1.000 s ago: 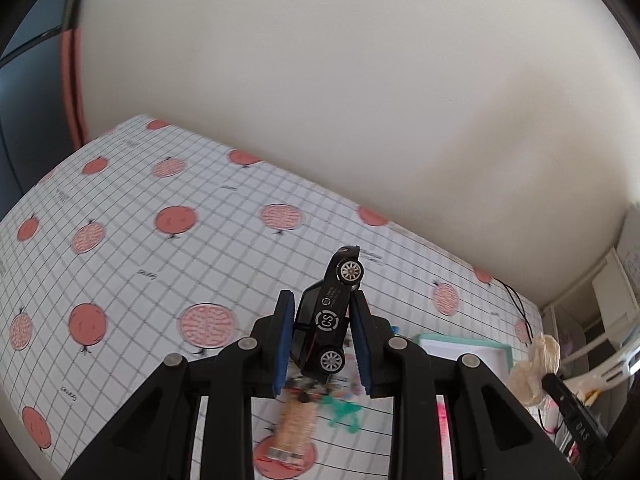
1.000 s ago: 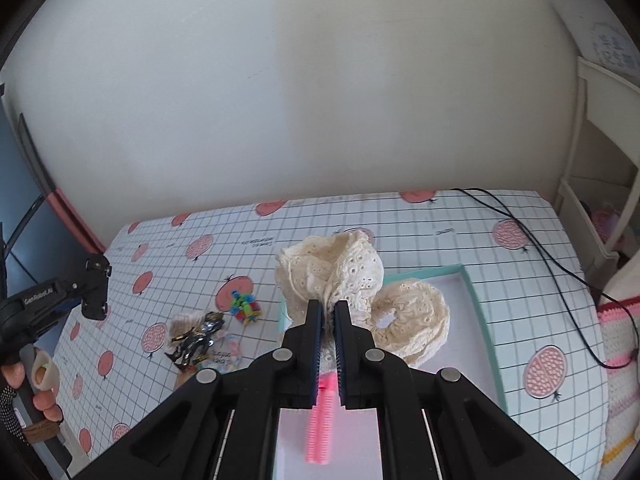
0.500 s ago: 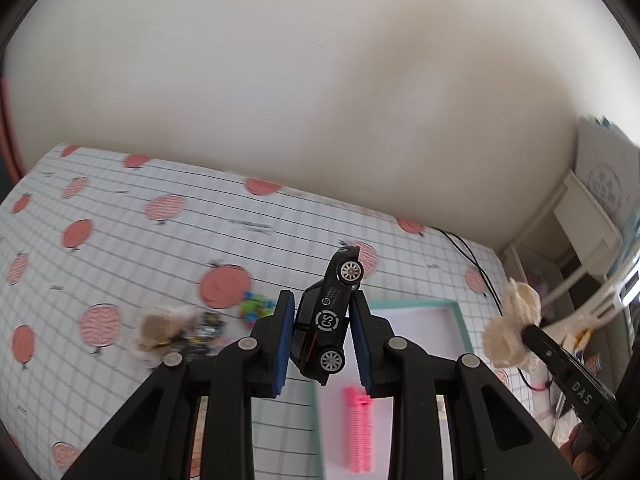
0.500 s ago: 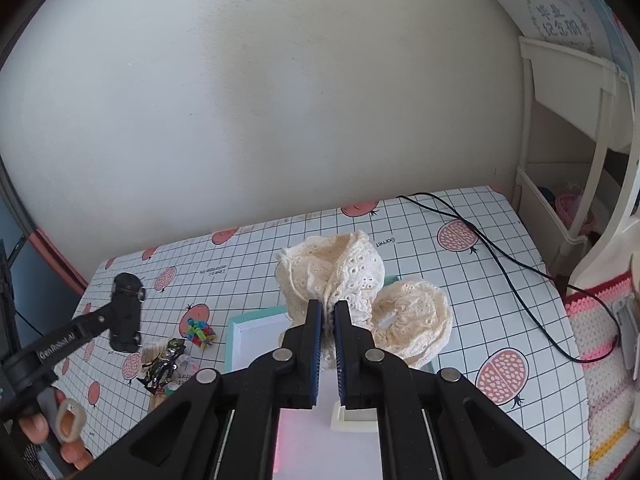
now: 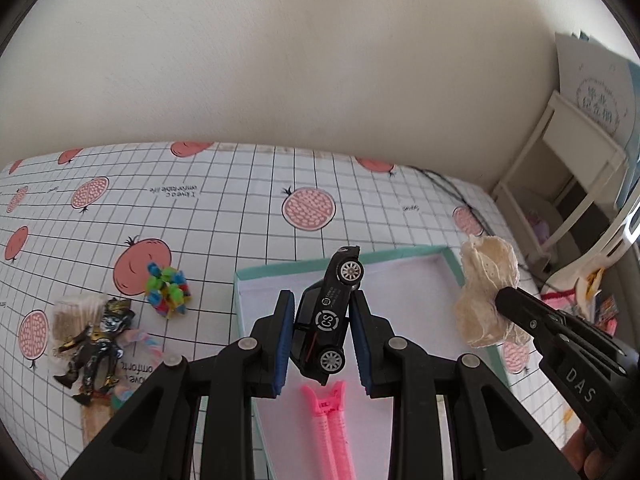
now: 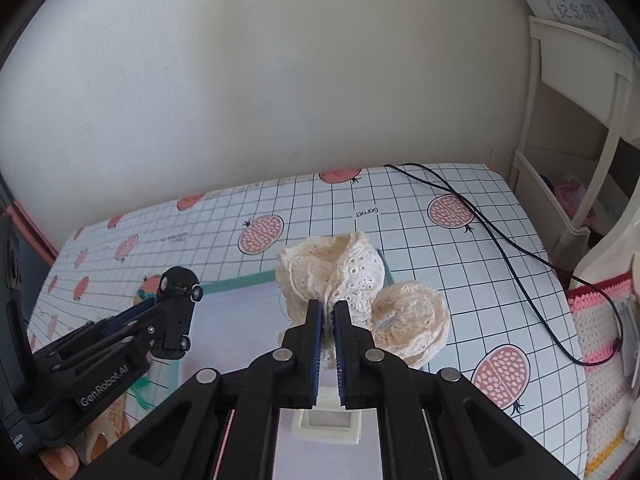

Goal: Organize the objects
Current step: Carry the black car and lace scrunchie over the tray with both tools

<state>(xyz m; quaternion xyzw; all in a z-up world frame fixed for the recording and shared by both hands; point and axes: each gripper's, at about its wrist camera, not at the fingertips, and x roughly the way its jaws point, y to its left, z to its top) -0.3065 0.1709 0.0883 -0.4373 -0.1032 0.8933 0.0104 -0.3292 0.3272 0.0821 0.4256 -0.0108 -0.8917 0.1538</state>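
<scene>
**A:** Between the left gripper [image 5: 320, 334] fingers [image 5: 283, 336] the black toy car [image 5: 328, 320] is clamped nose-up, hanging over the white tray [image 5: 450, 262]. Right gripper [image 6: 328, 312] is pinched shut on the cream lace scrunchie [image 6: 344, 280], also above the tray.

**B:** I'd lower both right inside the rim before letting go, car clear of the pink hair clip [image 5: 330, 420]. Figurine [image 5: 94, 344] and colourful bead toy [image 5: 168, 290] look next.
</scene>
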